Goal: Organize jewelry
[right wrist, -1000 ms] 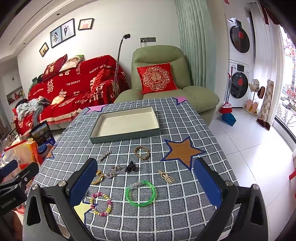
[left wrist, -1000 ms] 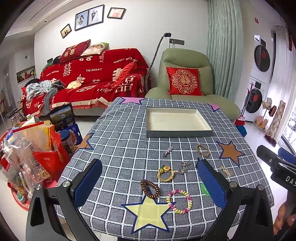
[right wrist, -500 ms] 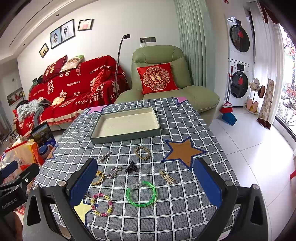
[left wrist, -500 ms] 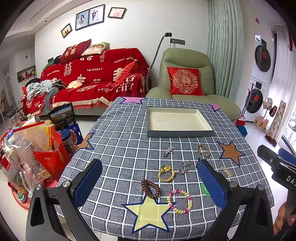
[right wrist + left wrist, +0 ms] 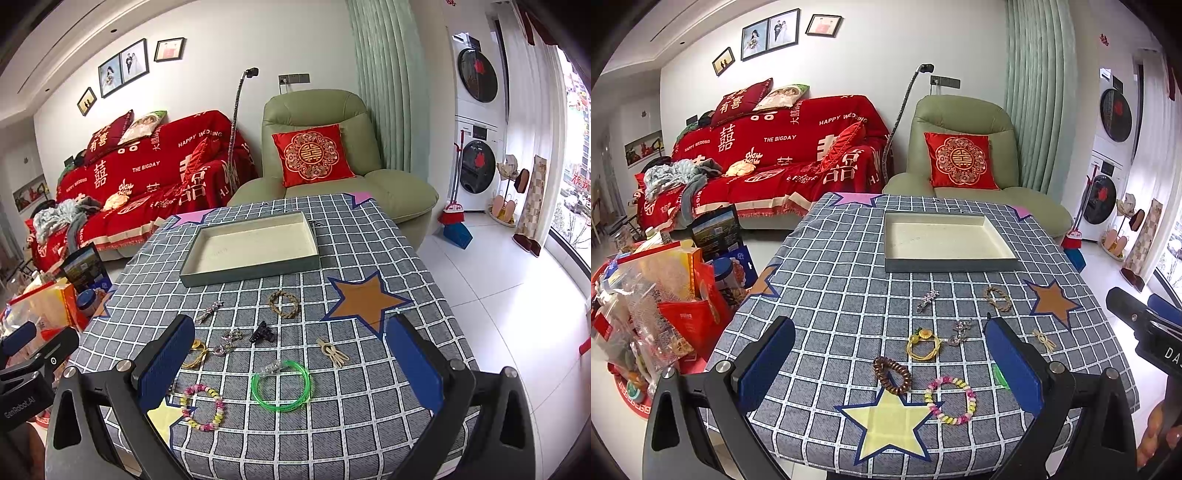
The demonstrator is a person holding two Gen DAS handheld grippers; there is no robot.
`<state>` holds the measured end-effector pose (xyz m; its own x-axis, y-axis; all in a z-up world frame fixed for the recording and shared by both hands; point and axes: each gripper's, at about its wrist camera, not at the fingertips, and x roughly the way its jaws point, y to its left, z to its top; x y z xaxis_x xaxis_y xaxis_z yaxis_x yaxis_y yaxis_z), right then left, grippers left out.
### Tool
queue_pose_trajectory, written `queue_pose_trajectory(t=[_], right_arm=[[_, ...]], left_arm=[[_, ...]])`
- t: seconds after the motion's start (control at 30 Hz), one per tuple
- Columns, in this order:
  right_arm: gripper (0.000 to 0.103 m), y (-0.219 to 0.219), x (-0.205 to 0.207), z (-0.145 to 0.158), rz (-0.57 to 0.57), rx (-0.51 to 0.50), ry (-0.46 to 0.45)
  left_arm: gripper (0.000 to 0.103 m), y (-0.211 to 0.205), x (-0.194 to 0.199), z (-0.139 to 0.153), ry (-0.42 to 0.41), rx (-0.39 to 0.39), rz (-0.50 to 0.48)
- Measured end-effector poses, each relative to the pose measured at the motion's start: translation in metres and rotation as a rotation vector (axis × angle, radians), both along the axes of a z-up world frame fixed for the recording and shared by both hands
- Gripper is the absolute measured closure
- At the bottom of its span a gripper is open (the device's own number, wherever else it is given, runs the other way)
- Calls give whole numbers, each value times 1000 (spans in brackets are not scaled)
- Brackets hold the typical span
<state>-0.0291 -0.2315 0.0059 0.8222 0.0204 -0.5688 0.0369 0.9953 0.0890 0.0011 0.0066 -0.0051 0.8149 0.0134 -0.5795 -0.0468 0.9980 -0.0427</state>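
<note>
An empty grey tray (image 5: 951, 264) (image 5: 255, 271) with a cream floor sits at the far side of the checked tablecloth. Jewelry lies scattered nearer me: a brown bead bracelet (image 5: 892, 376), a pastel bead bracelet (image 5: 950, 400) (image 5: 203, 406), a yellow band (image 5: 924, 345), silver clips (image 5: 928, 300) (image 5: 229, 341), a braided ring (image 5: 997, 298) (image 5: 283, 303), a green bangle (image 5: 281, 385), a black clip (image 5: 262, 332) and a tan knot (image 5: 332, 352). My left gripper (image 5: 890, 365) hangs open above the near edge. My right gripper (image 5: 290, 362) is open too, over the green bangle.
Bags and boxes of goods (image 5: 653, 306) stand on the floor left of the table. A red sofa (image 5: 775, 158) and a green armchair (image 5: 332, 166) lie beyond it. The table (image 5: 424, 288) drops off to white floor tiles on the right.
Both views have barely shifted; the grippers stay open and nothing on the table has moved.
</note>
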Motion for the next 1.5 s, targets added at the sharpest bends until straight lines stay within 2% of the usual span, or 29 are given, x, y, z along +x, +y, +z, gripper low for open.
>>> queue_pose_trajectory(t=[1.5], right_arm=[[0, -1, 1, 1, 2, 8, 6]], left_arm=[[0, 1, -4, -5, 12, 5, -2]])
